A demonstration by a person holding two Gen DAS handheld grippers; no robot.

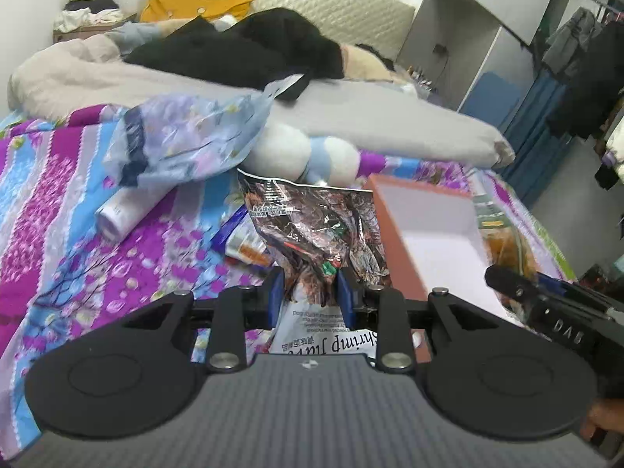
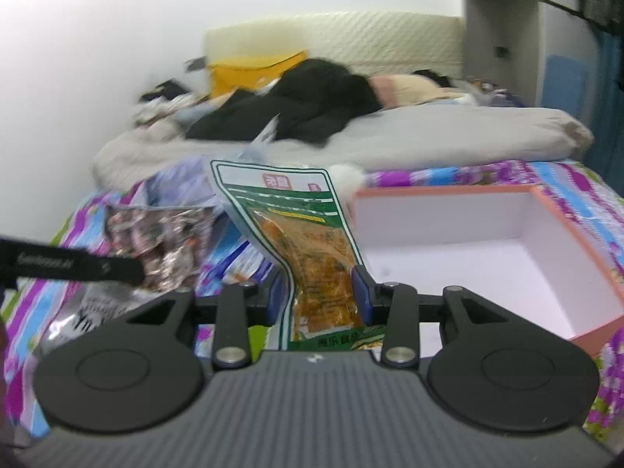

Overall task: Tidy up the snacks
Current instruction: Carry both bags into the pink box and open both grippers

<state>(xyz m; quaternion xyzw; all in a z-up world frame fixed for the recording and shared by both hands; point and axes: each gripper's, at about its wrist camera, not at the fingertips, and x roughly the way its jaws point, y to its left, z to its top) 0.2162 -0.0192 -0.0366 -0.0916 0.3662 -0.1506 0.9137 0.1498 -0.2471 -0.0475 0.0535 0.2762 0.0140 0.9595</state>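
So the crinkly brown snack bag [image 1: 312,230] is pinched between the left gripper [image 1: 311,297] fingers, and the green-edged snack pouch [image 2: 312,245] is clamped by the right gripper [image 2: 320,294]. Both are held up over the flowery bedsheet [image 1: 70,210], beside the orange box [image 2: 507,249].

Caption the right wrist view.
Right claw grips a green snack pouch beside an empty orange box.
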